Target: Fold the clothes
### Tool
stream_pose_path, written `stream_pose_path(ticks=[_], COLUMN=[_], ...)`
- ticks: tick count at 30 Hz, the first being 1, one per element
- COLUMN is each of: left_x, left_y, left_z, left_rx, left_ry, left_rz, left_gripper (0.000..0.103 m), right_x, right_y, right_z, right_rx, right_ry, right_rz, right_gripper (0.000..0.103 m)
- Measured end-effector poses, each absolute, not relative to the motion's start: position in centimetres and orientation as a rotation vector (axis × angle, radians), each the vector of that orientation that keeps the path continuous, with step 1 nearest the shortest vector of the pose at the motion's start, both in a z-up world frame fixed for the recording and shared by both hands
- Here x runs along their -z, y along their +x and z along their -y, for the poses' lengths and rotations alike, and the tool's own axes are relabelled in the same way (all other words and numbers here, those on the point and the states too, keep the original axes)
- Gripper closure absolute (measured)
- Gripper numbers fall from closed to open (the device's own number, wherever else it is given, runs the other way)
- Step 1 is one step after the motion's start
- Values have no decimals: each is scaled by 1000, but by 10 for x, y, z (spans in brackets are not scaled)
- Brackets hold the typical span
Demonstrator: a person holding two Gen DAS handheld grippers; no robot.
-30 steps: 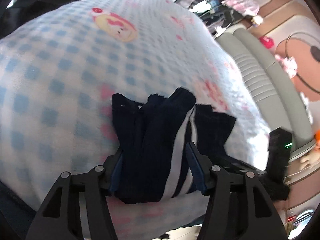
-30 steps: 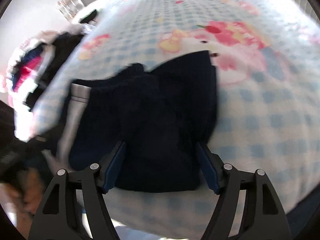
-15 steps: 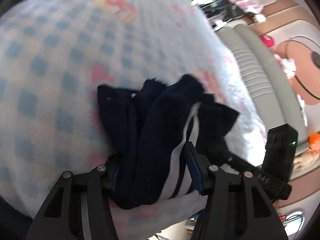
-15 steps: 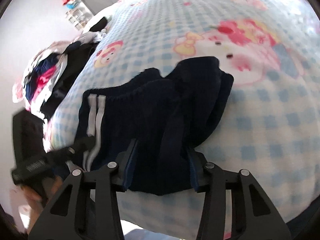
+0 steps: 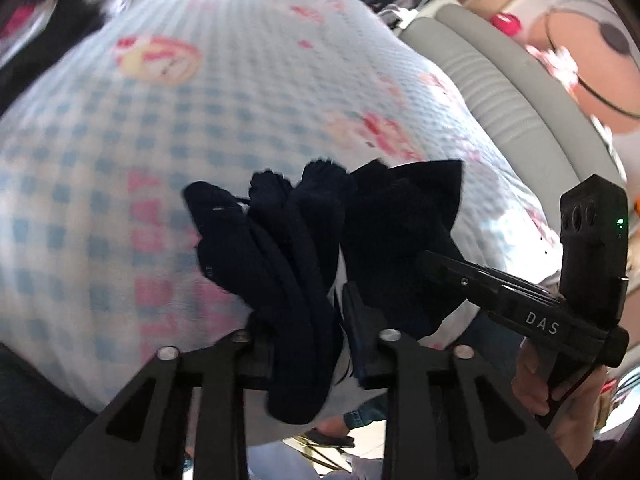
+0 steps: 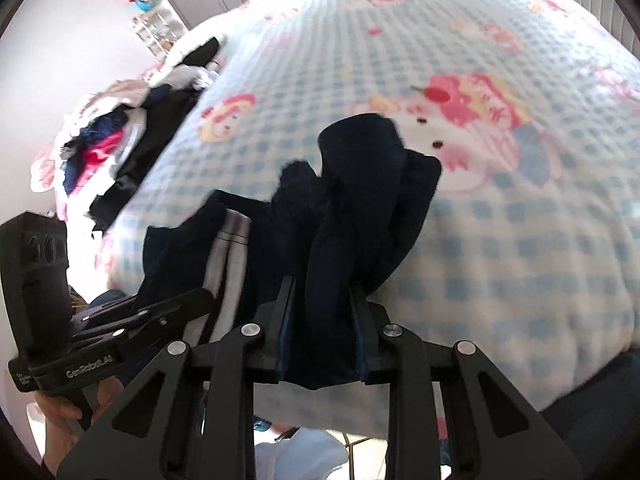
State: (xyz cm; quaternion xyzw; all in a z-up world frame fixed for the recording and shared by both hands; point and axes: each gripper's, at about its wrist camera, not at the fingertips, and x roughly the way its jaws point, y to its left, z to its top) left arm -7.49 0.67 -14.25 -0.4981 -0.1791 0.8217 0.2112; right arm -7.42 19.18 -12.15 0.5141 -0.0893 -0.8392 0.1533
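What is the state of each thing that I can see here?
Left gripper: shut on the navy garment.
Right gripper: shut on the navy garment.
Navy garment: bunched in folds, held at its near edge, far part lying on the blanket.
Checked blanket: spread flat over the bed.
Pile of clothes: unfolded, heaped at the bed's far side.

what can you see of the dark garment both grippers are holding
The dark garment is navy, soft knit-looking cloth with pale stripes along one side. It is bunched into thick folds, not flat. The left gripper and the right gripper each pinch a bunch near its edge. Its far part rests on the checked blanket.
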Motion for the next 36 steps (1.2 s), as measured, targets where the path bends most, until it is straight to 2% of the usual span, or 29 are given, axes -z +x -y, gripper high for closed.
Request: stream_pose_path(ticks=[4,7,13,15,17,19,24,26,33,34,36], left_x=[128,122,125,132,140,149,173,181,191,192,191], left_y=[-76,-80,-76,-76,-75,-75,-81,-83,-82,-81,-79], left_z=[-23,-38,-34,-24,-9,3,11,13,17,18,17], left_rx=[-2300,-2320,-2385,-2401,-2409,-2400,-2378,-2365,-2335,-2330,-2327], left_ry=[-1376,-1368,-1395,-1429,-1462,-1491,-1559,-1576,-1567,-1567,-1559], left_rz=[409,358,340,362,407,469,547,563,604,612,622], left_gripper=[83,85,86,86,86,85,70,66,64,64,69], right_x=[105,106,123,133,146,159,180,178,177,184,190], right_y=[-61,-60,-61,-64,-67,-69,-79,-82,-93,-96,-100], right_z=[-207,-219,-246,-252,-259,-267,-273,-266,-233,-230,-224], right_rx=[2422,2433,2405,2393,2378,2356,2289,2278,2237,2249,2264], right_ry=[1405,1401,1451,1483,1511,1535,1546,1529,1495,1534,1573], right_rz=[276,275,356,367,409,454,563,540,405,375,339], right_gripper=[84,94,93,78,58,43,33,30,34,46,57])
